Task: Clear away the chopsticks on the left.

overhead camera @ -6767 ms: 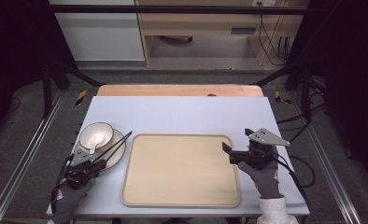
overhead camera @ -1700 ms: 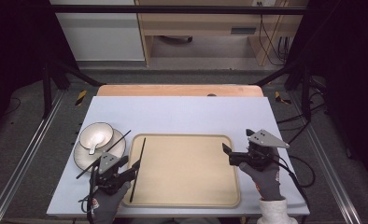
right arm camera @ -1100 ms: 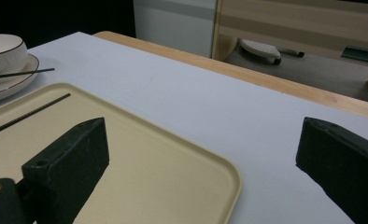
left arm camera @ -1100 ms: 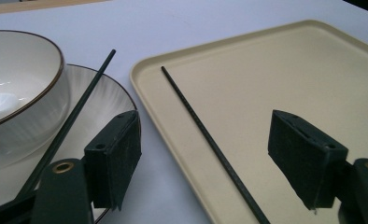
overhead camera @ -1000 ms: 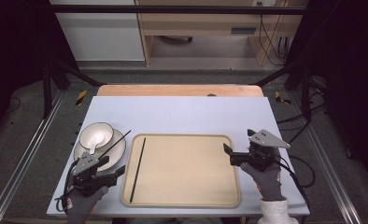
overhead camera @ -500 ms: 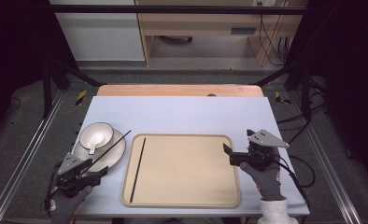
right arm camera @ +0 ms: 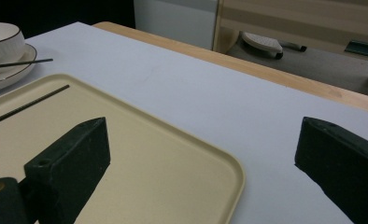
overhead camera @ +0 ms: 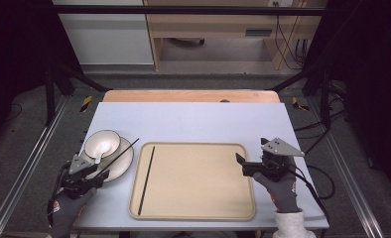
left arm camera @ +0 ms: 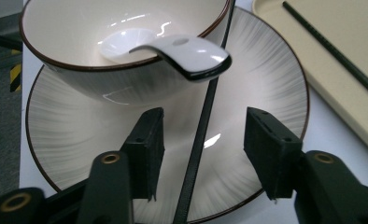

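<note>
The left hand-held gripper (left arm camera: 201, 154) has just been closing around the black chopstick (left arm camera: 201, 140) on the plate (left arm camera: 275, 79) (pads not yet touching). The right hand-held gripper (right arm camera: 203, 163) hovers wide open at the tray (right arm camera: 163, 154) edge.

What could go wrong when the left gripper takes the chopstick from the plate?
1. The left gripper jaws, just closing, straddle the thin chopstick without pressing it yet; it may roll on the glossy plate.
2. Its far end passes beside the bowl under the spoon, so lifting could knock them.
</note>
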